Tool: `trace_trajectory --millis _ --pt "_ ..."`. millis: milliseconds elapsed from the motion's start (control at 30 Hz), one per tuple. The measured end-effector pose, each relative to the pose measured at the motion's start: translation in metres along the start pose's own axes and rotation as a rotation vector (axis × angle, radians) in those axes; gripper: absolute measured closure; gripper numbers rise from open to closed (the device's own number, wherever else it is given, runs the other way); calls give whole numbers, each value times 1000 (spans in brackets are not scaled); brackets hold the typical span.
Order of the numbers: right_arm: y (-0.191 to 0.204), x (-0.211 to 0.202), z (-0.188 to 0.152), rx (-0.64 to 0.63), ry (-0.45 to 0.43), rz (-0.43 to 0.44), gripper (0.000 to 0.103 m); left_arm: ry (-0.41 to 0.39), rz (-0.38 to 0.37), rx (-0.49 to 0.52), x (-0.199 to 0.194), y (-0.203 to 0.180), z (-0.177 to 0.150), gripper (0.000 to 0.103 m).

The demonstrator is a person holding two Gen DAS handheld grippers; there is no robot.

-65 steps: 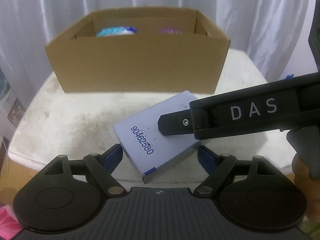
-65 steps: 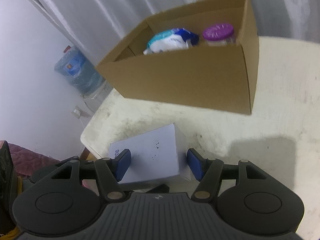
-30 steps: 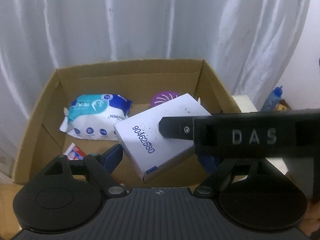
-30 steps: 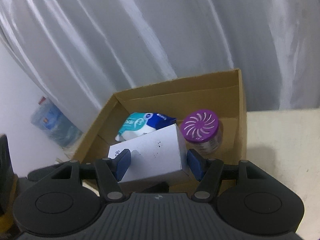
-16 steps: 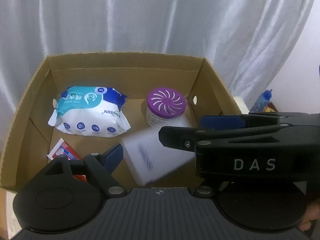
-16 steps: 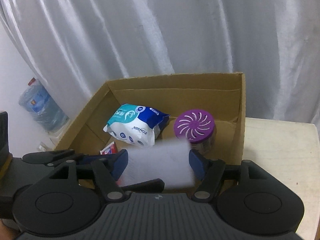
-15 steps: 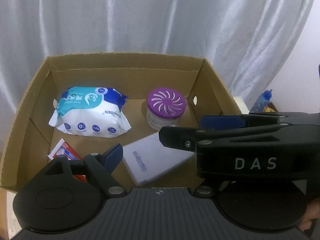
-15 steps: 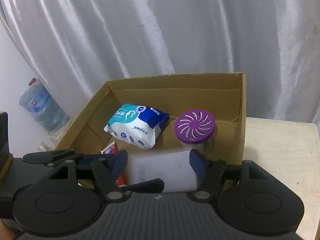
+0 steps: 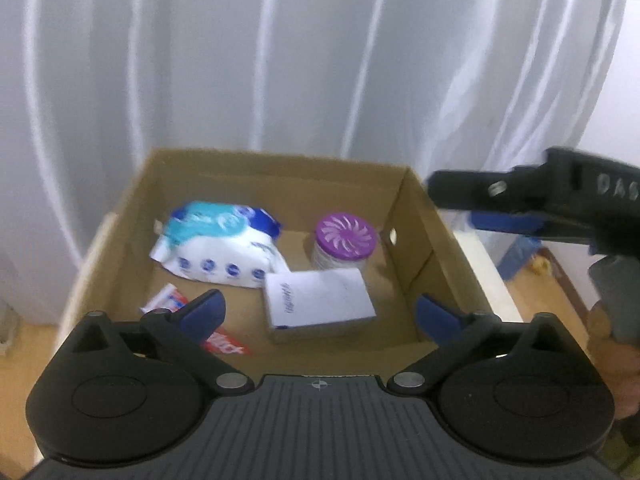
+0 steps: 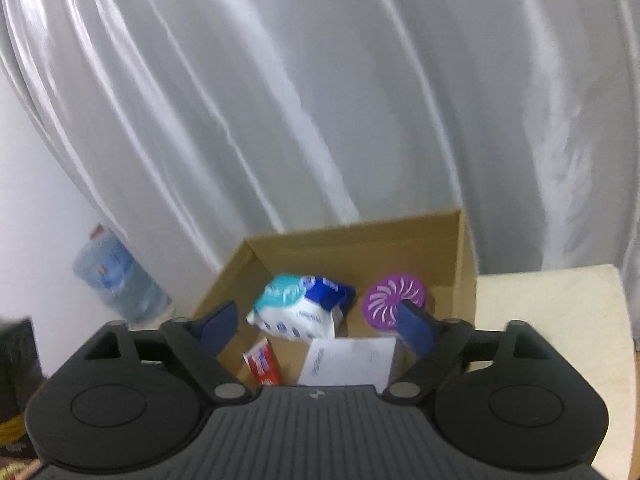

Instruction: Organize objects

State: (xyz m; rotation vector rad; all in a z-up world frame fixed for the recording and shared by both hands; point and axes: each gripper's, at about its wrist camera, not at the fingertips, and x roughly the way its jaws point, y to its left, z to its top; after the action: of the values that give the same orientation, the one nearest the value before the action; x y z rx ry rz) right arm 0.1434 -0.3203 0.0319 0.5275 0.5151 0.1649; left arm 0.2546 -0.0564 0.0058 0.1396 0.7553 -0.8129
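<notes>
A white box with blue print (image 9: 320, 300) lies flat on the floor of the cardboard box (image 9: 436, 240), in front of the purple-lidded jar (image 9: 345, 238); it also shows in the right wrist view (image 10: 348, 364). My left gripper (image 9: 318, 312) is open and empty above the carton's near side. My right gripper (image 10: 316, 324) is open and empty, higher above the carton (image 10: 466, 264); it shows in the left wrist view at the right (image 9: 520, 204).
In the carton lie a blue and white wipes pack (image 9: 220, 248) and a red and white tube (image 9: 224, 344). The jar (image 10: 394, 300), the pack (image 10: 300, 312) and the tube (image 10: 262, 366) also show in the right wrist view. A water bottle (image 10: 120, 284) stands left; white curtain behind.
Both grippers let go of the white box, which dropped flat into the carton. Both grippers have since lifted and drawn back, and the right one has swung off to the right.
</notes>
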Motion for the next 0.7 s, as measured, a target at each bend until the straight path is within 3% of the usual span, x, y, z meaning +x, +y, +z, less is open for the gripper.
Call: trace_trajectory --millis 167,400,467,600,700 --pt "8 -24 -4 -1 -68 -25 1 -51 103 -33 -34 2 -8 0" --pt "36 -46 -15 -124 -123 -188 0 -125 226 -64 -60 11 -14 0" --pt "48 -51 -22 -172 -144 -231 0 -144 197 -76 -63 17 -14 0" --pt "66 -47 -41 -248 -144 -307 0 -180 41 -161 -64 32 -21 0" --pt "72 -39 -51 -256 -128 -360 0 -195 43 -239 -62 41 -23 0"
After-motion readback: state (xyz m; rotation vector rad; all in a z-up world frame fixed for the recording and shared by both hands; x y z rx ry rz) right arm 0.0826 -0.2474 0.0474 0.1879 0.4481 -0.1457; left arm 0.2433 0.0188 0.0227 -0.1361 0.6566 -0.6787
